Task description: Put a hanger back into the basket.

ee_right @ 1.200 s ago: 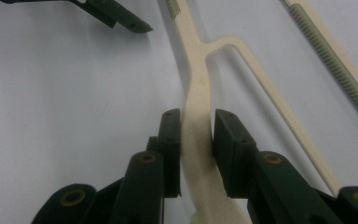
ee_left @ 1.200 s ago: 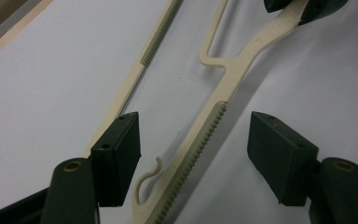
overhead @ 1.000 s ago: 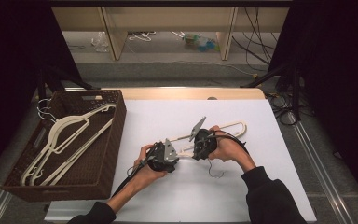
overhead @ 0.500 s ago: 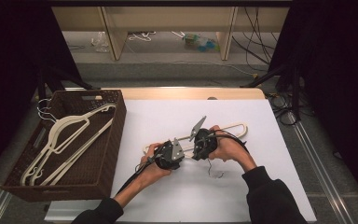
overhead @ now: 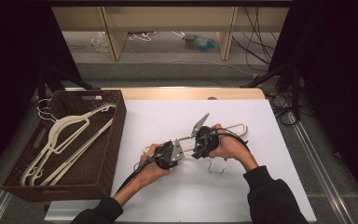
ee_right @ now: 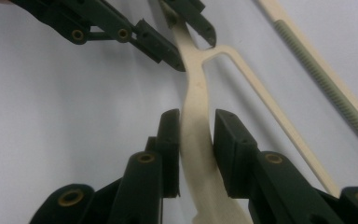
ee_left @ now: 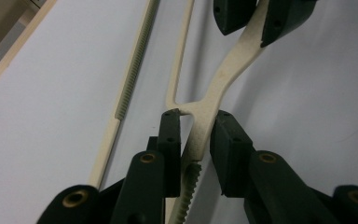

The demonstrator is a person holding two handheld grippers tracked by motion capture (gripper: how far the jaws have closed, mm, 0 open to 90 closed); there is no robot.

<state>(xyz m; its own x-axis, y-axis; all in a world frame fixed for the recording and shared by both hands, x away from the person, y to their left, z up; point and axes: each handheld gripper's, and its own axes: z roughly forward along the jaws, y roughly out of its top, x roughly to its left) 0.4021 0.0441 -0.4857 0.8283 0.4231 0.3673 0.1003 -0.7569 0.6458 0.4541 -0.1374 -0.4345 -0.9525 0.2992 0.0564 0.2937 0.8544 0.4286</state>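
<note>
My left claw has just been closing and now pinches the cream hanger at the fork of its arm. Just ahead, my right claw is clenched on the same arm. With both grips set, I judge the hanger on the bench ready for lifting toward the basket.

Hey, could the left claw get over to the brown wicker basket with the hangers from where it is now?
Probably yes: the white table between the left claw and the brown wicker basket lies bare, though the claw is shut on the cream plastic hanger, also held by the right claw.
</note>
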